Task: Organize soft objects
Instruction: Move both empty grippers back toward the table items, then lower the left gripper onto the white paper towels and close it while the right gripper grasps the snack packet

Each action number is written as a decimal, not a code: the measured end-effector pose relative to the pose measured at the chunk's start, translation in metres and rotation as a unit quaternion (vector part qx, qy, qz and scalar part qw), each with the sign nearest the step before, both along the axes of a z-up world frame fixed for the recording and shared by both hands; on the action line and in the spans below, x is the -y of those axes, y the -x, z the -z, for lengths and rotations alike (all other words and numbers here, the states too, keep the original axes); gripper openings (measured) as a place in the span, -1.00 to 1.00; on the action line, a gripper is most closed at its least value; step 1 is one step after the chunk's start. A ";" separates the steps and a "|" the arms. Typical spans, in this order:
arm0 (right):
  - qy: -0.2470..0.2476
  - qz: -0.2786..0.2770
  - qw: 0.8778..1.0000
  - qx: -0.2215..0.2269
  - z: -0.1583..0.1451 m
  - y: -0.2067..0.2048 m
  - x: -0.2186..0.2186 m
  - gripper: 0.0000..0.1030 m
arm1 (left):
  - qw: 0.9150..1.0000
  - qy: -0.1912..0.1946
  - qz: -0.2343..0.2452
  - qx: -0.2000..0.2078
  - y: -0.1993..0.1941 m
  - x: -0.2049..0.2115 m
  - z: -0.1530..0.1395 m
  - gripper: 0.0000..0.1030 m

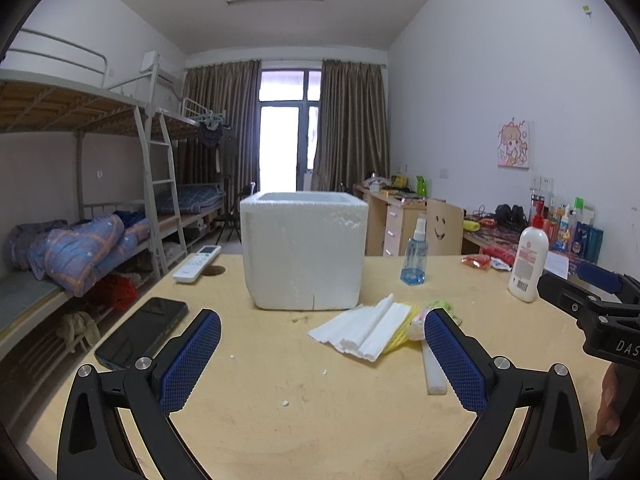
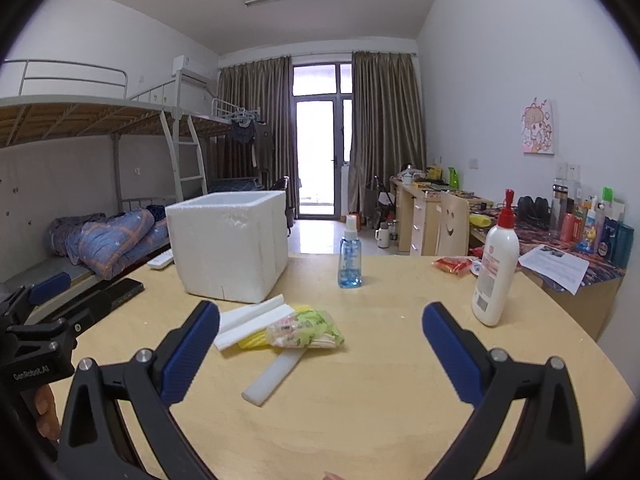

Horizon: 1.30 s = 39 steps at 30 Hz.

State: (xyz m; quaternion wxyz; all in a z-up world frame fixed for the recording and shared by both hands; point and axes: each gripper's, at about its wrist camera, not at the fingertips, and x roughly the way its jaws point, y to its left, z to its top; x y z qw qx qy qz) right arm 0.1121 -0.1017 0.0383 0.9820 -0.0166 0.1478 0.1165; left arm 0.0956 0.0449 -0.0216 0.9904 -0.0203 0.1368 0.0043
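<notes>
Soft packing pieces lay in a small heap at the centre of the wooden table [image 2: 360, 420]: white foam sheets [image 1: 360, 334], a yellow foam net [image 2: 253, 339], a crumpled green-and-pink bag [image 2: 306, 330] and a white foam strip [image 2: 274, 376]. Just behind them, mid-frame, stood the open foam box [image 1: 304, 250], probably their destination. The sheets were light and overlapping, so a careless pinch could have dragged several pieces or flicked one off the table; the spray bottle [image 2: 350, 256] and lotion bottle [image 2: 494, 276] stood near enough to be tipped. Left gripper [image 1: 322, 344] and right gripper [image 2: 320, 338] hovered low, pointing forward, jaws spread wide and empty.
</notes>
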 end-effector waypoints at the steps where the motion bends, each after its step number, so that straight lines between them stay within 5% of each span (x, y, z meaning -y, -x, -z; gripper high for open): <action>1: 0.002 0.001 1.000 -0.002 0.001 -0.001 0.000 0.99 | 1.000 0.001 0.002 -0.003 -0.002 0.000 0.001 0.98; 21: 0.025 -0.020 0.997 -0.077 0.017 -0.038 -0.011 0.99 | 0.994 -0.019 0.050 -0.098 -0.047 0.012 0.020 0.98; 39: 0.024 -0.031 0.987 -0.154 0.025 -0.075 -0.014 0.99 | 0.977 -0.041 0.103 -0.182 -0.108 0.017 0.031 0.91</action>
